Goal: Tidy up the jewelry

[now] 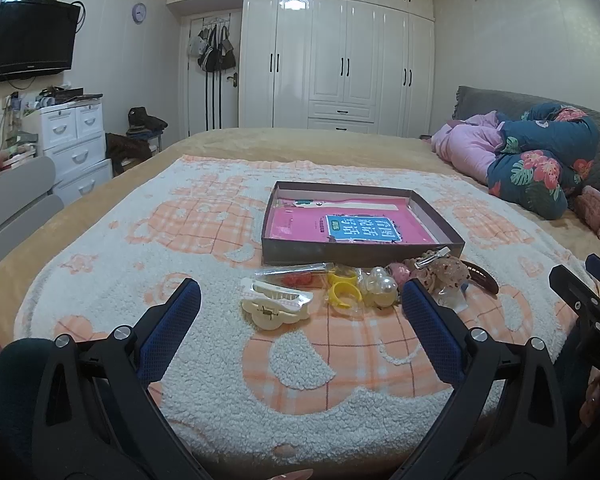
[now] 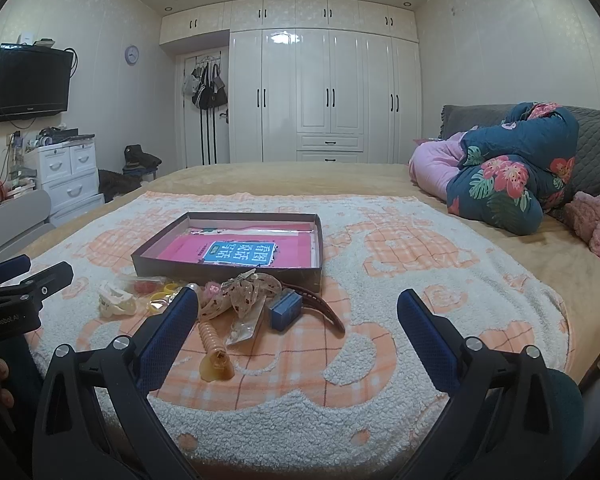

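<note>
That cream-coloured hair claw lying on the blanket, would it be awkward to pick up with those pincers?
The cream hair claw looks like hard plastic, so probably stiff and light. Its curved, glossy shell may slip between the pads. It rests on the fluffy blanket, so a push would likely snag or tip it instead of sliding it.

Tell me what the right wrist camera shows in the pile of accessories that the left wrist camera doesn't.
Only the right wrist view shows the small blue box and the ridged peach clip lying nearest the camera. Only the left wrist view clearly shows the pearl piece and the bagged red item. Both show the open box holding a pink book, the cream hair claw clip, yellow rings, and the brown clip. Both claws are open and empty.
</note>
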